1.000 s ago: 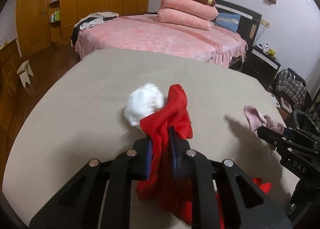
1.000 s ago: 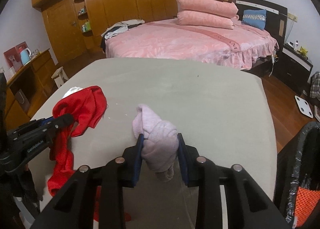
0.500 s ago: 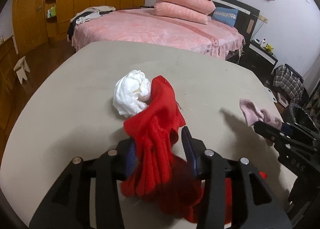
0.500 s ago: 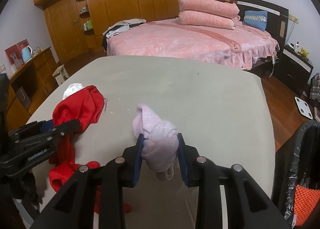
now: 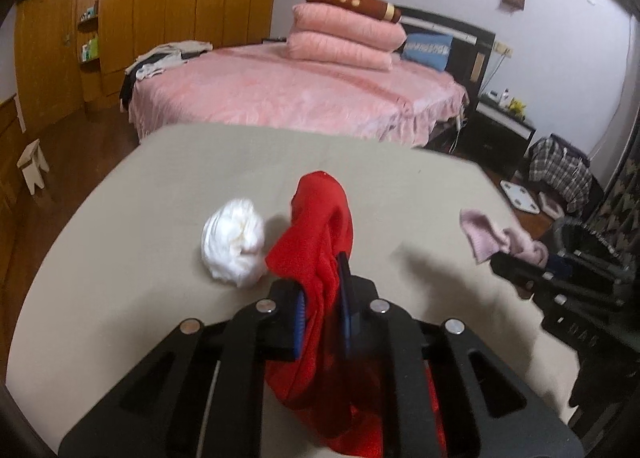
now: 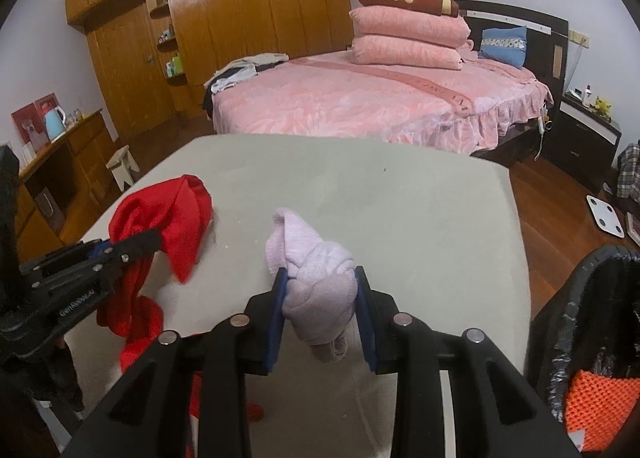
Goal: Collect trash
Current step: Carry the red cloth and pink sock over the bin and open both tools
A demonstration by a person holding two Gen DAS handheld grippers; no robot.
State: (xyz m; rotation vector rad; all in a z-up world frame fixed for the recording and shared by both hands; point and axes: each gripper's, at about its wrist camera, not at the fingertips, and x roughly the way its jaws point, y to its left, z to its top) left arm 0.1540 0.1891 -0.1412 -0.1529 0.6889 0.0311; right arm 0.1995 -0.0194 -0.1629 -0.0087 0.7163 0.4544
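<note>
My left gripper (image 5: 322,300) is clamped on the red cloth (image 5: 320,242), centre of the left view. It's crumpled knit, bunched into a peak above the blue pads, with the rest hanging limp below. A white wad (image 5: 234,242) lies on the table (image 5: 160,186) just left of it, a balled tissue by the look. My right gripper (image 6: 320,298) is clamped on the pink sock (image 6: 316,282), low centre of the right view: pale, ribbed, balled up. The bin (image 6: 592,330), with a black liner, is at lower right.
</note>
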